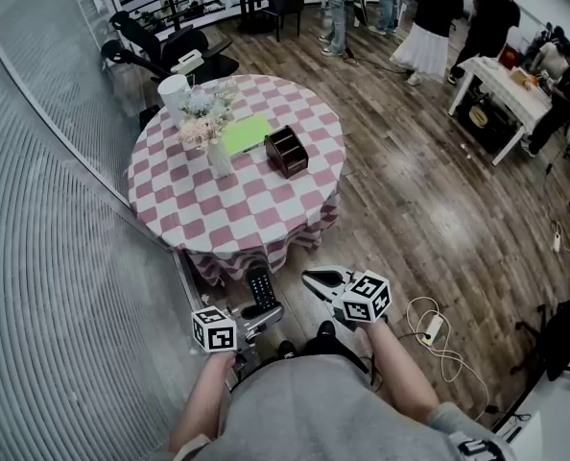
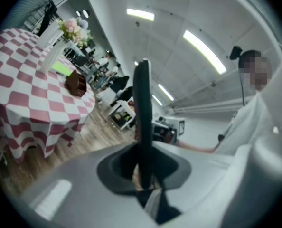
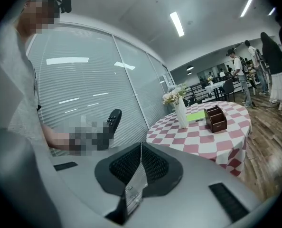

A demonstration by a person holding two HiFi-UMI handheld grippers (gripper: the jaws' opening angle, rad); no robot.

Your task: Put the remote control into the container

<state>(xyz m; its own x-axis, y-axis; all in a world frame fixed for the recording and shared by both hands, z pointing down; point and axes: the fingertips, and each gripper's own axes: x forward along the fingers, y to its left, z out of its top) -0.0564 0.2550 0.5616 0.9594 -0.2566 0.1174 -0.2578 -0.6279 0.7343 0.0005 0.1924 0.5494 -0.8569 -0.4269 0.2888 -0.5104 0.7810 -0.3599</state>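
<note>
A black remote control is held upright just short of the table's near edge, with my left gripper shut on its lower end. The left gripper view shows the remote control edge-on as a thin dark bar rising from the left gripper. A brown wooden container stands on the round table with the pink and white checked cloth. My right gripper is beside the remote, shut and empty. From the right gripper I see the remote control at left and the container at right.
Beside the container on the table are a green notebook, a white vase of flowers and a white cup. A glass wall with blinds runs along the left. Black chairs and people stand beyond; cables lie on the wood floor.
</note>
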